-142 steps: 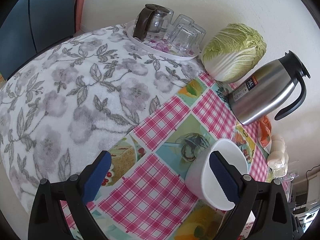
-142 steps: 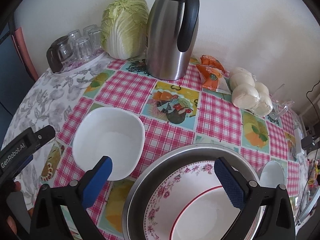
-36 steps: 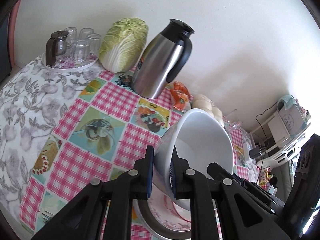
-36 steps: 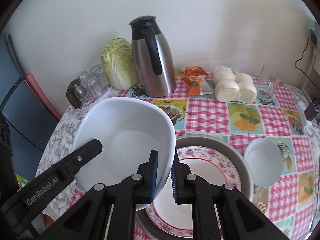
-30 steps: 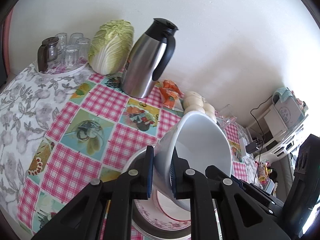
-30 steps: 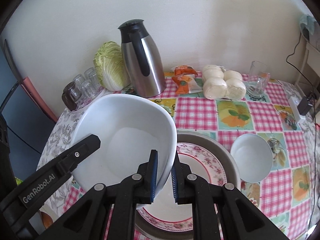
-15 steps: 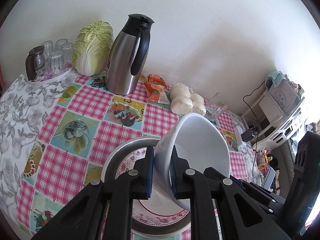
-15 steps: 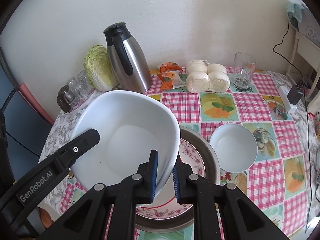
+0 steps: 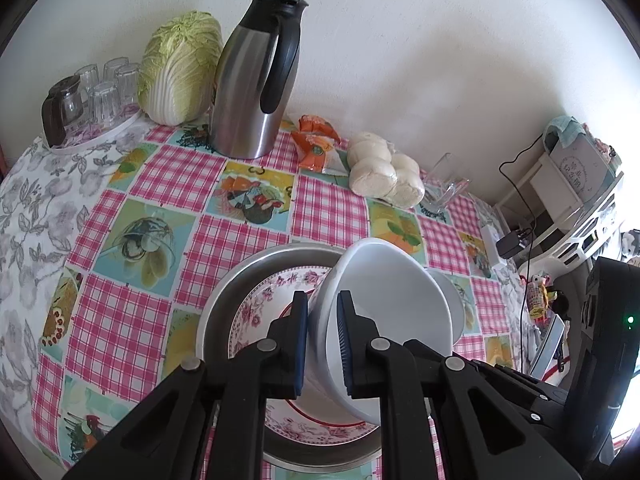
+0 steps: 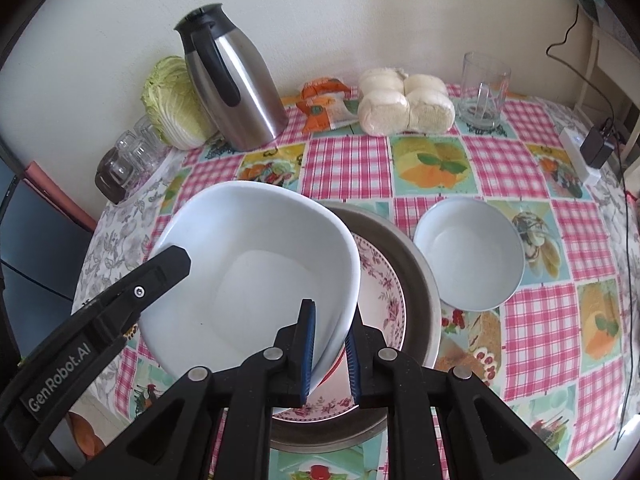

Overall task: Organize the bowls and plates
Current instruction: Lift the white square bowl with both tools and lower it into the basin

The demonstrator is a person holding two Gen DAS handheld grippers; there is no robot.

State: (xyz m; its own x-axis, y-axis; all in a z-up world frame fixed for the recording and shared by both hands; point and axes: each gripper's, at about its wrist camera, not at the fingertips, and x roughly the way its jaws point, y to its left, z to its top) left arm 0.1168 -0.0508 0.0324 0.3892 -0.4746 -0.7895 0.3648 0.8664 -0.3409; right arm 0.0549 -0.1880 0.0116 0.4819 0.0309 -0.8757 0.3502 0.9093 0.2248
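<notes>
A large white bowl [image 10: 256, 264] hangs tilted above the table, held from both sides. My left gripper [image 9: 322, 336] is shut on its left rim, and my right gripper [image 10: 329, 344] is shut on its right rim. The same white bowl [image 9: 388, 312] fills the middle of the left wrist view. Below it sits a metal basin [image 10: 420, 292] holding a floral plate [image 10: 380, 280] with a red-rimmed dish inside. A small white bowl [image 10: 468, 252] rests on the checked tablecloth just right of the basin.
Along the wall stand a steel thermos jug [image 10: 232, 80], a cabbage [image 10: 172, 100], a tray of glasses [image 9: 92, 96], an orange snack packet [image 10: 324, 100], wrapped buns [image 10: 404, 104] and a glass pitcher [image 10: 484, 92]. A charger and cable [image 10: 592, 148] lie at the right table edge.
Both grippers have carried the large white bowl rightward and lower over the metal basin. The thermos and cabbage have slid left in both views. The grips are unchanged.
</notes>
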